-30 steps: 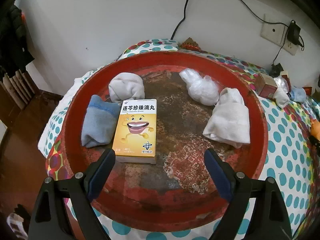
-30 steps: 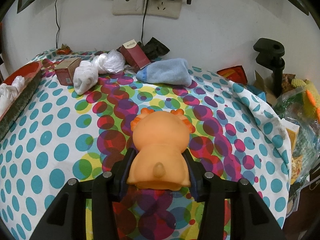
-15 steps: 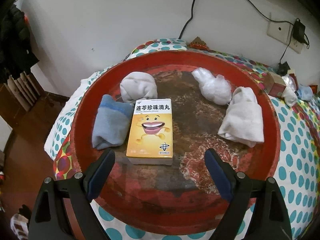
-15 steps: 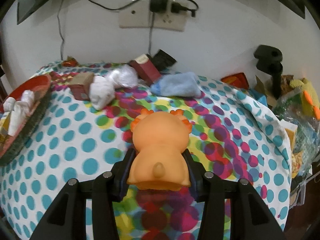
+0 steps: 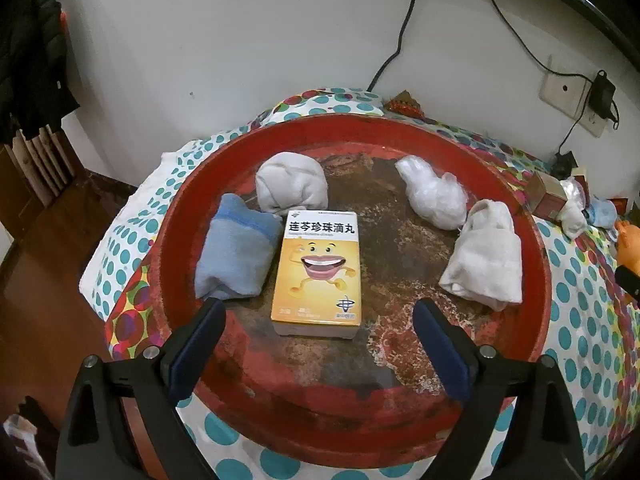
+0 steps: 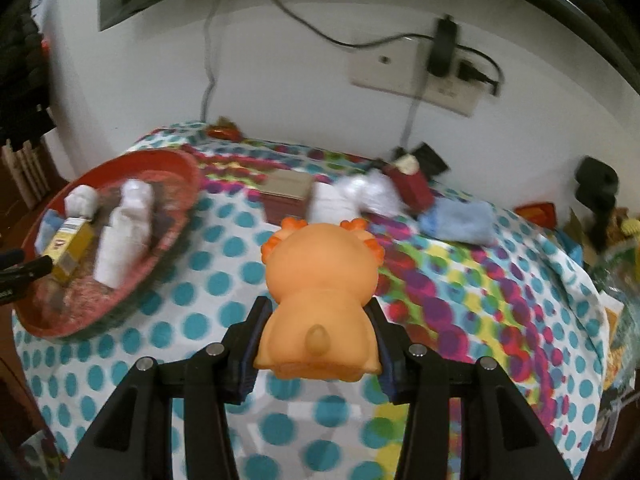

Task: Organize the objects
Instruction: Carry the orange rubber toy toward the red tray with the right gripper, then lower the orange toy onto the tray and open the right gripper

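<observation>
A round red tray [image 5: 532, 240] sits on the polka-dot cloth; it also shows at the left of the right wrist view [image 6: 184, 168]. In it lie a yellow medicine box [image 5: 318, 272], a blue sock [image 5: 236, 256], a white sock bundle [image 5: 290, 184], a white plastic bag [image 5: 434, 194] and a white cloth [image 5: 486, 256]. My left gripper [image 5: 318, 344] is open and empty over the tray's near edge. My right gripper [image 6: 318, 344] is shut on an orange rubber toy [image 6: 320, 288], held above the cloth to the right of the tray.
Behind the toy lie a brown box [image 6: 286, 190], a white sock [image 6: 330, 204], a plastic bag [image 6: 376, 194], a red box [image 6: 414, 180] and a blue sock [image 6: 460, 220]. A wall socket with plugs [image 6: 440, 72] is above. Clutter and a black clamp [image 6: 598, 192] stand at the right.
My right gripper has lifted the orange toy and swung left toward the red tray. My left gripper has pulled back slightly and stays open.
</observation>
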Tool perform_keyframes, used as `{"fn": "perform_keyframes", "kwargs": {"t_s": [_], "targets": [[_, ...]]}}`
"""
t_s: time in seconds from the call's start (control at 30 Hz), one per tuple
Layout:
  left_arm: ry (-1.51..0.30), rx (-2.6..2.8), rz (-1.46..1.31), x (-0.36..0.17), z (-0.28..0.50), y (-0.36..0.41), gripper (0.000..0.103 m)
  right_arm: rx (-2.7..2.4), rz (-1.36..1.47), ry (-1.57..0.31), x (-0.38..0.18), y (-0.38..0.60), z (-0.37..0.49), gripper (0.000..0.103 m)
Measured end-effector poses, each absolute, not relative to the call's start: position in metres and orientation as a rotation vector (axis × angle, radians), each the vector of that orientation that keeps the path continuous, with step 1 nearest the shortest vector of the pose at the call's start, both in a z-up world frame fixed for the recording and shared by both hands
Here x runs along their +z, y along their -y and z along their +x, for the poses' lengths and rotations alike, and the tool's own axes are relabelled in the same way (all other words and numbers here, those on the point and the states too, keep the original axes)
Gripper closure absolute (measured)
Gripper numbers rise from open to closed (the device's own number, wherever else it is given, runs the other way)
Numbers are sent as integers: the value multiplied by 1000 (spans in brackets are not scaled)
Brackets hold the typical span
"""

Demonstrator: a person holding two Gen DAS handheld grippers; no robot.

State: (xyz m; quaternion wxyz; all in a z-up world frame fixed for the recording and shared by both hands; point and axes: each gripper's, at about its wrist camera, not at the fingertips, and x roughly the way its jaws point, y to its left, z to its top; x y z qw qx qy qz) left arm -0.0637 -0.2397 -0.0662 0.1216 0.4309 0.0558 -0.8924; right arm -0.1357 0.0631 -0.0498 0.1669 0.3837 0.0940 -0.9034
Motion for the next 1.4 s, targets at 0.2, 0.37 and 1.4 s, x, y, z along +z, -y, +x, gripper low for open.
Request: {"fn": "perform_keyframes", "kwargs": {"t_s": [0.2, 0.37, 1.4], "targets": [[-184, -2597, 1248, -64, -63, 248, 9, -2507, 1050, -258, -41, -24, -130, 56], [-186, -2578, 1239, -64, -61, 257, 6, -2455, 1014, -274, -31, 9, -124, 56], [-240, -2489, 1223, -71, -53, 302, 3, -2203, 1021, -486, -63, 168, -119, 56]]}}
